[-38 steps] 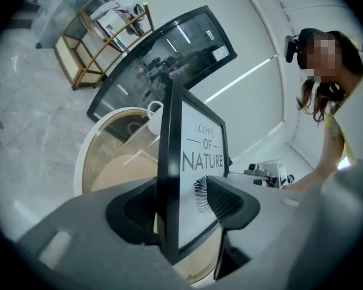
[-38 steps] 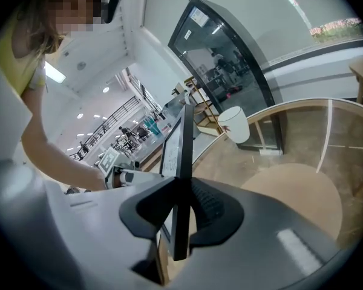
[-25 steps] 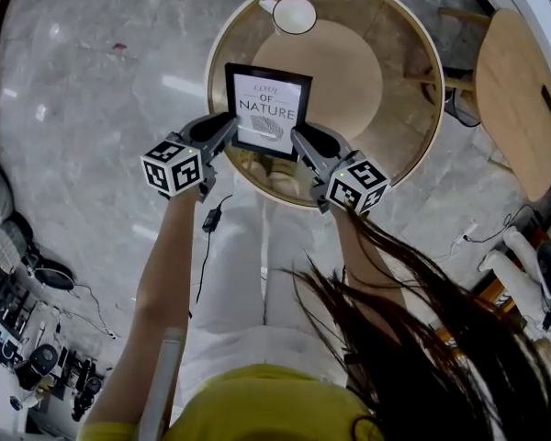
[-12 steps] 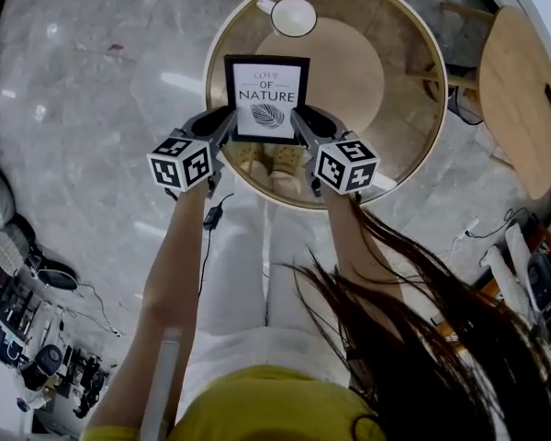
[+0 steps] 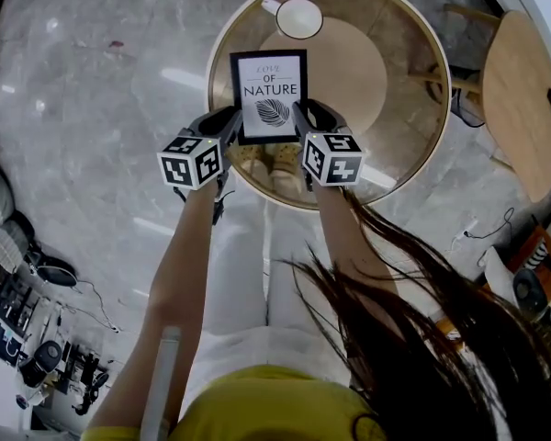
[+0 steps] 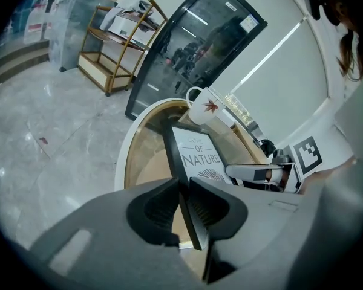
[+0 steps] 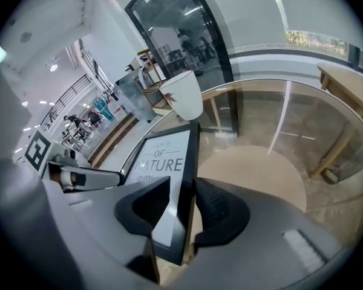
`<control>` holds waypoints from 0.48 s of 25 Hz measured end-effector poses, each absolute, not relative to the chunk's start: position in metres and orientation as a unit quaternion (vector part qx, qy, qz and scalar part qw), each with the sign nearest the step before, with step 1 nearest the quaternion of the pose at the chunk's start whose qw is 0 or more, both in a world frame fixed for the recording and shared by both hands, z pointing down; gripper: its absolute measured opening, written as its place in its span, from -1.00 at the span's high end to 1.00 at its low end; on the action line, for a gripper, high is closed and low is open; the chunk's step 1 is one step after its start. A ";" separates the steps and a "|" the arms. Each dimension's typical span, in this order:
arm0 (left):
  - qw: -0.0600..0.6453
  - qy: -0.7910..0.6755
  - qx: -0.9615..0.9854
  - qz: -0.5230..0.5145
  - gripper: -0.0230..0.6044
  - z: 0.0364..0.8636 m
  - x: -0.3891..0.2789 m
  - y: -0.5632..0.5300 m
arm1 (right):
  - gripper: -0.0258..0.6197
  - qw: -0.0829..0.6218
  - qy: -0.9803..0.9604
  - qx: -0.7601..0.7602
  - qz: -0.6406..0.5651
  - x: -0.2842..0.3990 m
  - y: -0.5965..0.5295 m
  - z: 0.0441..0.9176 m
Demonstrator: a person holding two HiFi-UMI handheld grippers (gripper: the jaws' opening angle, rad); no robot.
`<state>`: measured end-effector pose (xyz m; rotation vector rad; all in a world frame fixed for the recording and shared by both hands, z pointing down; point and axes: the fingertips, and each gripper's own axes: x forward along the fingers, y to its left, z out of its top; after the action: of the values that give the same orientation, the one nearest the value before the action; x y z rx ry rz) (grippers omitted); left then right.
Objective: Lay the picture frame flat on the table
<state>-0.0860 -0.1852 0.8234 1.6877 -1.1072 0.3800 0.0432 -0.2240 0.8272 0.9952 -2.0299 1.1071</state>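
The black picture frame [image 5: 269, 95] with a white "NATURE" print faces up over the near part of the round glass table [image 5: 421, 35]. My left gripper [image 5: 234, 123] is on its left edge, the right gripper [image 5: 303, 118] on its right edge. In the left gripper view the jaws pinch the frame's edge [image 6: 199, 156] and are closing; that gripper [image 6: 183, 189] is shut on it. In the right gripper view the frame [image 7: 166, 159] stands between the jaws of the gripper [image 7: 183, 192], which are opening, with a gap at the front pad. Whether the frame rests on the glass I cannot tell.
A white mug [image 5: 298, 16] stands at the table's far edge, just beyond the frame. A round wooden table [image 5: 519, 99] is off to the right. The person's feet [image 5: 271, 159] show under the glass. Cables lie on the marble floor [image 5: 92, 90].
The frame has moved farther onto the table and squared up from its earlier tilt. Both grippers followed it forward and their marker cubes drew closer together.
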 end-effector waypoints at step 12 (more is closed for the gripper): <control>0.486 -0.500 0.699 0.159 0.75 0.785 -0.094 -0.186 | 0.66 0.337 -0.766 0.419 0.353 0.059 -0.217 0.787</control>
<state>-0.0941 -0.1858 0.7846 1.7004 -1.2157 0.3870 0.0590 -0.2172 0.7865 1.0918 -1.9967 0.9192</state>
